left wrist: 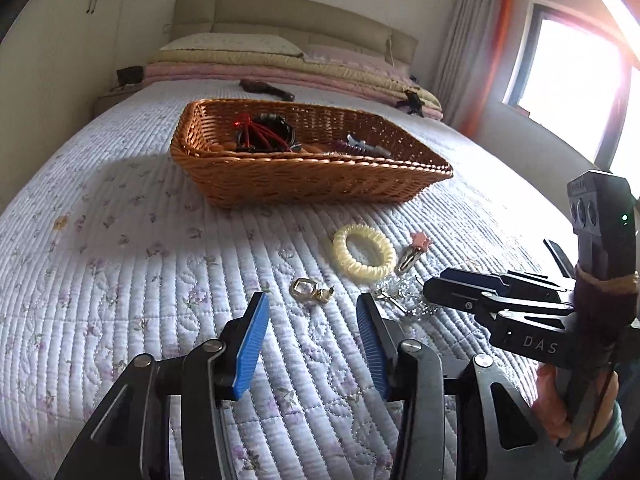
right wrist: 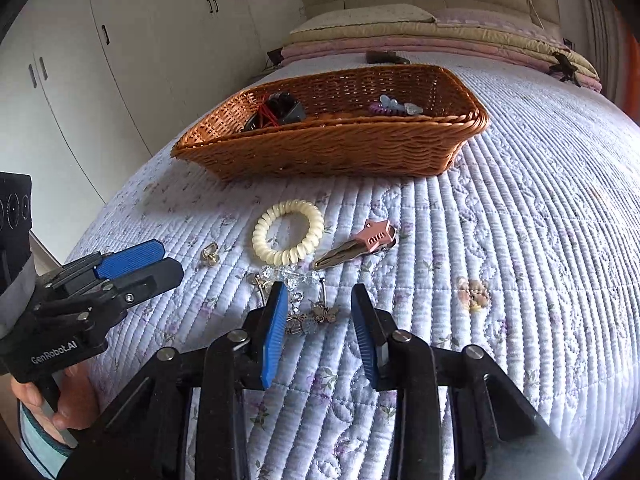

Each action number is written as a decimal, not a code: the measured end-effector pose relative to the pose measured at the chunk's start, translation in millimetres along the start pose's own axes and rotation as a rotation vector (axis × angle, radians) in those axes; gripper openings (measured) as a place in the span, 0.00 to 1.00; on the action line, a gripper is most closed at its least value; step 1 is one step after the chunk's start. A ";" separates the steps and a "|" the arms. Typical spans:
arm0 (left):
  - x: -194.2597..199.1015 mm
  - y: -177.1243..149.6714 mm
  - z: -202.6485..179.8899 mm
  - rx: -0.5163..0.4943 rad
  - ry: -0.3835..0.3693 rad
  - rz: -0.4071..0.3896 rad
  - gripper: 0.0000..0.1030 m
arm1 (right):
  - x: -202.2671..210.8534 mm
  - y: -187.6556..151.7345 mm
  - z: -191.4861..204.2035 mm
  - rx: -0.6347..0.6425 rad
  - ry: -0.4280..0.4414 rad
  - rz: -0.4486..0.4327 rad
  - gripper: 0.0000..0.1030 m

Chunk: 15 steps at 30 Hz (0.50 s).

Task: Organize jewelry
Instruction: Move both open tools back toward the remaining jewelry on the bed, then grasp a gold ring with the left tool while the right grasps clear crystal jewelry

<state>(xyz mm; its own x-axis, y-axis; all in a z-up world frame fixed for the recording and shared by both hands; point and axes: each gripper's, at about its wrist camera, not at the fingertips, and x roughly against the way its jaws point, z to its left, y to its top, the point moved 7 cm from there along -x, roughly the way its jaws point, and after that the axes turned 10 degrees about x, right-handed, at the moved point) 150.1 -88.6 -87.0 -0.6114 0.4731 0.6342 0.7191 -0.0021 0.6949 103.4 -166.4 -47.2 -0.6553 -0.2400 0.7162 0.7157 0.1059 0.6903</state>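
A brown wicker basket [left wrist: 304,176] [right wrist: 340,152] sits on the quilted bed and holds dark and red hair ties and a purple clip. In front of it lie a cream spiral hair tie [left wrist: 363,253] [right wrist: 288,231], a pink star hair clip [left wrist: 412,254] [right wrist: 360,245], a small gold earring [left wrist: 310,290] [right wrist: 210,252] and a crystal bracelet with bronze charms [right wrist: 304,300] [left wrist: 400,292]. My left gripper [left wrist: 312,308] is open and empty, just short of the gold earring. My right gripper [right wrist: 320,300] is open, its fingers straddling the crystal bracelet.
The quilted bedspread [left wrist: 160,280] covers the bed. Folded blankets and pillows [left wrist: 280,64] lie by the headboard, with a dark hair piece [left wrist: 266,89] behind the basket. White wardrobes [right wrist: 100,60] stand on the left, a bright window [left wrist: 572,80] on the right.
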 end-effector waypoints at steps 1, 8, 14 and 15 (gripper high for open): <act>-0.8 -0.5 0.4 0.001 0.000 0.004 0.44 | -0.7 0.2 0.8 0.004 -0.003 0.002 0.33; -14.5 -3.8 -4.2 -0.014 0.029 0.053 0.42 | -8.2 0.8 4.8 0.034 -0.035 0.025 0.30; -28.0 3.9 -6.6 0.001 0.022 0.107 0.42 | -16.2 2.3 8.4 0.062 -0.075 0.057 0.30; -30.9 5.5 -7.2 0.002 0.029 0.109 0.42 | -16.4 2.2 9.5 0.072 -0.087 0.059 0.30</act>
<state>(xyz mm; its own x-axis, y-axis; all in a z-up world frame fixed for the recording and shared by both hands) 170.6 -109.6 -100.4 -0.5387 0.4442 0.7159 0.7826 -0.0508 0.6204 113.4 -153.1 -56.5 -0.6335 -0.1471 0.7596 0.7363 0.1871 0.6503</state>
